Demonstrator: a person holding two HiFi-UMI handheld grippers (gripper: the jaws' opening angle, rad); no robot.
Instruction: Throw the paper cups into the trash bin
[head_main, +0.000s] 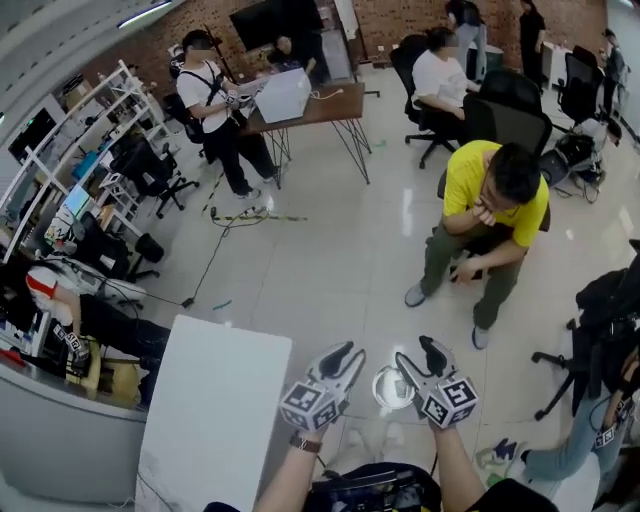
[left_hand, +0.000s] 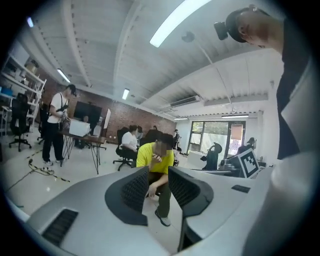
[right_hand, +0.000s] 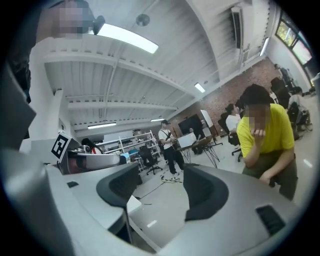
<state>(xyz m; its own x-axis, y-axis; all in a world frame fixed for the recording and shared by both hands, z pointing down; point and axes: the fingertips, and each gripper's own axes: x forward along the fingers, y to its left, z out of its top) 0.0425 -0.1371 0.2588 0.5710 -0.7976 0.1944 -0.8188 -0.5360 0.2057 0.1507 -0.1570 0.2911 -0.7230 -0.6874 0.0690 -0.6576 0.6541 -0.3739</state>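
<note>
No paper cups show in any view: the white counter (head_main: 215, 420) at your left is bare where it can be seen, and neither gripper carries one.

Your left gripper (head_main: 343, 358) has its jaws a narrow gap apart. In the left gripper view (left_hand: 159, 175) only the room and a seated person in yellow show through that gap.

Your right gripper (head_main: 420, 355) stands wider. In the right gripper view (right_hand: 162, 182) nothing is between the pads but the floor and the far desks.

Both grippers hang over the floor just beside the counter. Between and below their tips sits a round pale container (head_main: 393, 388), seen from above. It is probably the trash bin with a liner, though it is too small and blurred to be sure.

When you find a cup, expect it to weigh almost nothing and to have thin walls that fold under a firm squeeze. It will also tip or skid at a nudge.

- Take it across the wall just under the rolled rim, where the paper is stiffest.
- Or put one pad inside and one outside the lip.
- Close gently.
</note>
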